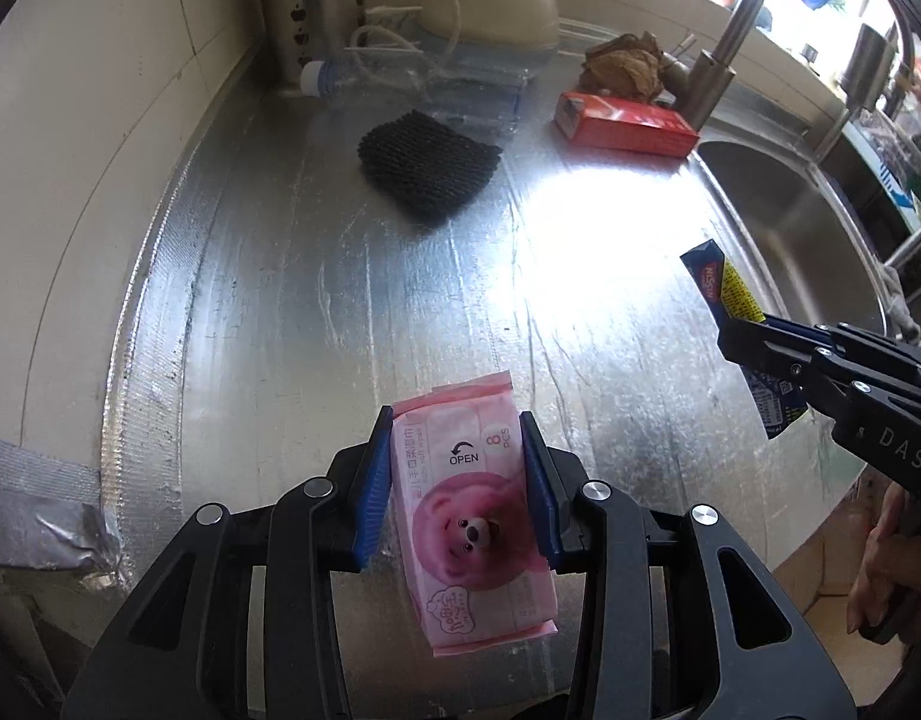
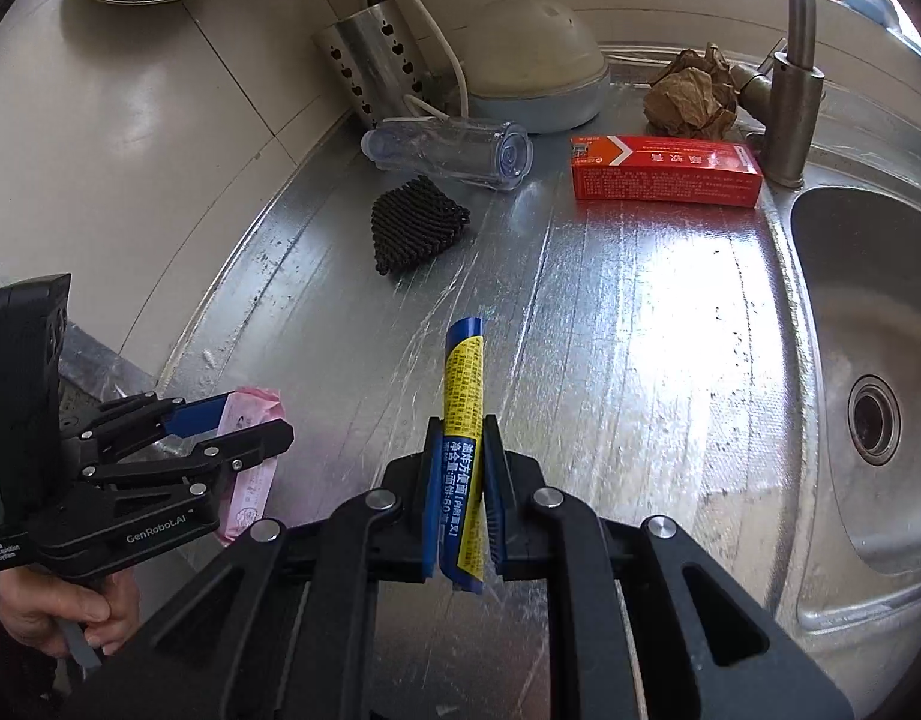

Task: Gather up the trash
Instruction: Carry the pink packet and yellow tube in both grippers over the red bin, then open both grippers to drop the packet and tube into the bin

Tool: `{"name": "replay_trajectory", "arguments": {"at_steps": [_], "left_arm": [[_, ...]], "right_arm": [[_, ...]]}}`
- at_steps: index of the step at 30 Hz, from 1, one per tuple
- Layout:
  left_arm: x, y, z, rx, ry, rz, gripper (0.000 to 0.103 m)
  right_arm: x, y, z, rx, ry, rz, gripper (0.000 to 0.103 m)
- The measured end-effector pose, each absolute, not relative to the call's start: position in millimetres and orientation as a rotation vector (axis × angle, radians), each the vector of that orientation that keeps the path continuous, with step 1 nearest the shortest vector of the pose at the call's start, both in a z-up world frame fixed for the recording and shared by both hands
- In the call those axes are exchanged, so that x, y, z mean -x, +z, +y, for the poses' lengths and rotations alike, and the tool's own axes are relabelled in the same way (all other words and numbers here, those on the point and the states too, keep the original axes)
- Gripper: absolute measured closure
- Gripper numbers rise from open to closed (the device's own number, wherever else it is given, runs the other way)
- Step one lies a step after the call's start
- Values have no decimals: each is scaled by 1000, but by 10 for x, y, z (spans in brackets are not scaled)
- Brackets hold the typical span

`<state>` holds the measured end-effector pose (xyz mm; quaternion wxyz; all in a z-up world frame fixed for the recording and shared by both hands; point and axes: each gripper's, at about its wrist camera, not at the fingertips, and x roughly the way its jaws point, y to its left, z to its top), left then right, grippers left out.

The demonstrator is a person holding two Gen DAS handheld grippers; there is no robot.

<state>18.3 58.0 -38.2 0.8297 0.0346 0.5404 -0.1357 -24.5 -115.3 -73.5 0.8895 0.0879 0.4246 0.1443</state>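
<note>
Gripping a pink wet-wipes pack (image 1: 472, 516) in the left gripper (image 1: 460, 480), blue pads pressing on both long sides, jaws partway apart around its width, pack clear of the steel counter (image 1: 316, 312). Pinching a blue-and-yellow noodle wrapper (image 2: 465, 444) in the right gripper (image 2: 464, 486), jaws nearly together on the thin folded film, wrapper sticking out toward twelve o'clock in the right wrist view. Showing the same wrapper (image 1: 730, 294) at three o'clock in the left wrist view, with a hand (image 1: 880, 576) on the handle at four o'clock. Showing the pink pack (image 2: 250, 456) at eight o'clock in the right wrist view.

Lying on the counter toward twelve o'clock: a black mesh scrubber (image 2: 418, 222), a clear plastic bottle (image 2: 454, 150) on its side just beyond it, a red carton (image 2: 664, 171) toward one o'clock, and crumpled brown paper (image 2: 694, 99) beside the tap (image 2: 790, 90). Sitting at three o'clock, the sink (image 2: 880, 360).
</note>
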Motion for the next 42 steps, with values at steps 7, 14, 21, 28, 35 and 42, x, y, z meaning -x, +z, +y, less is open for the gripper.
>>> {"name": "replay_trajectory", "arguments": {"at_steps": [7,14,21,28,35,42], "left_arm": [[264,-203,481,-161,-378,1146,64],[858,-81,415,-228,-507,1150,64],[1377,-290,302,-299,-613,1197,64],[1639,-1257,216,-379,-616,1310,64],[1715,-2595,169,-421,-530,1440,64],[1755,-3551,145,-454,-458,1537,63]], "right_arm": [[902,-747,-1131,-163,301,912,91],[1528,-878,-1032,-162,327,973,91],[1955,-1186,-871,-124,363,1065,91],[1944,-2268,-800,-117,330,1201,91],[1774,-3532,-714,-83,276,1305,91],[1673,-4418,-638,-72,275,1369,90]]}}
